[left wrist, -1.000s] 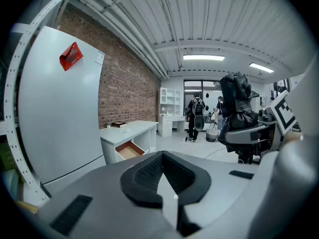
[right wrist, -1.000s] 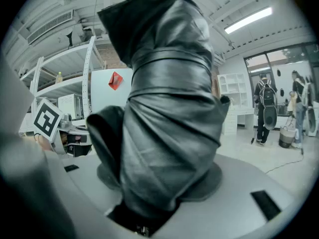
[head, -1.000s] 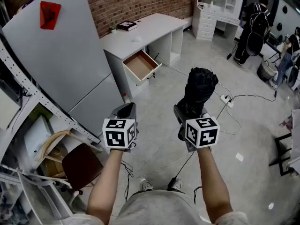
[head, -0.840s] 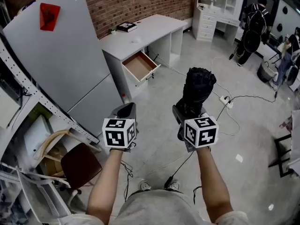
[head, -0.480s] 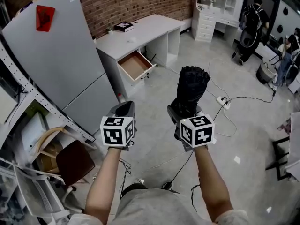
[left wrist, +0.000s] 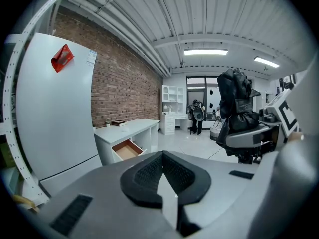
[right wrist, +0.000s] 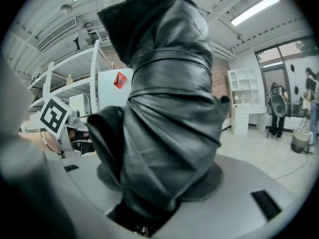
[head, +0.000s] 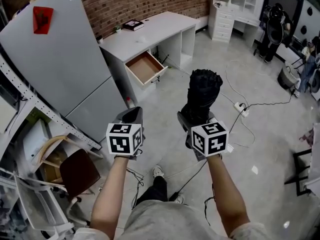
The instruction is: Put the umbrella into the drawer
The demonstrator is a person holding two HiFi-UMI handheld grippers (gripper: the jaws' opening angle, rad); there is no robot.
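Observation:
A folded black umbrella (head: 203,95) stands upright in my right gripper (head: 194,118), whose jaws are shut on its lower end. It fills the right gripper view as a bundle of black fabric (right wrist: 167,108) between the grey jaws. My left gripper (head: 131,117) is level with it on the left, shut with nothing in it; its dark pads (left wrist: 149,172) meet. The open drawer (head: 145,67) with a brown bottom sticks out of the white desk (head: 155,31) ahead and to the left, also seen as the drawer (left wrist: 125,150) in the left gripper view.
A tall grey refrigerator (head: 60,59) stands left of the desk. A brown chair (head: 82,174) and shelving are at the lower left. Cables and a power strip (head: 239,106) lie on the floor to the right. A book (head: 133,25) rests on the desk. People (head: 276,26) stand far back right.
Both grippers have drifted slightly left in the head view, the umbrella still gripped. A foot has stepped forward below them, and the desk sits a little nearer.

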